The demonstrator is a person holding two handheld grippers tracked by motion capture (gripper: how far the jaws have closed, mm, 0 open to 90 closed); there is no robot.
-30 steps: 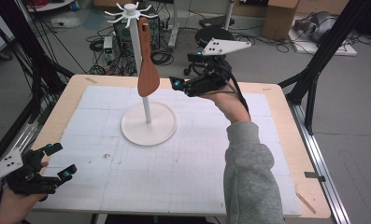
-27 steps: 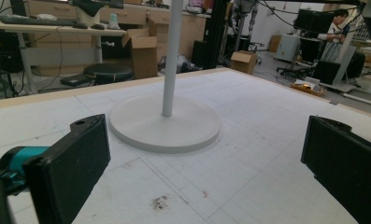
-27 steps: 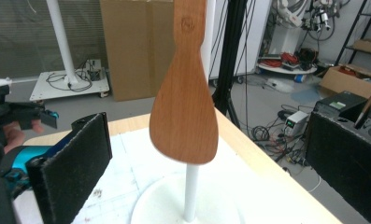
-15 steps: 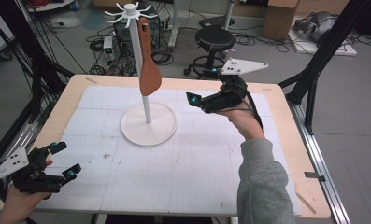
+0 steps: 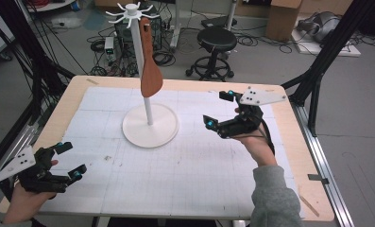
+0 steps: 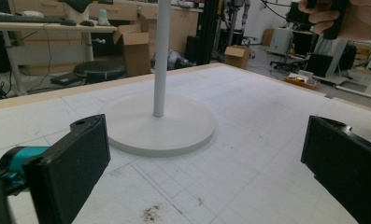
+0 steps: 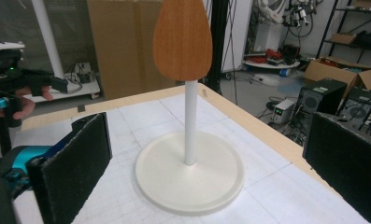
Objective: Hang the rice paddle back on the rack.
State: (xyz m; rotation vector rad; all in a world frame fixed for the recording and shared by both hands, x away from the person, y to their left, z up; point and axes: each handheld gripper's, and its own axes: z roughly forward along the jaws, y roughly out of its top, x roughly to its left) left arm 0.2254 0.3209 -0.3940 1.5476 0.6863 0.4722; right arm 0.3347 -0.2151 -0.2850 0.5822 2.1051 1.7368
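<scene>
Two grippers [image 5: 74, 161] [image 5: 218, 109] open, spatula [image 5: 150, 78] hanging

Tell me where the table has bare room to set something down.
Bare mat lies between the left gripper and right gripper, in front of the stand's round base. The far corners beside the stand are free too. Crowded only at the base, under the hanging wooden spatula.

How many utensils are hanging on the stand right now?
1: a wooden spatula hangs from a hook at the top of the white stand, blade down beside the pole. The other hooks look empty in the high view.
</scene>
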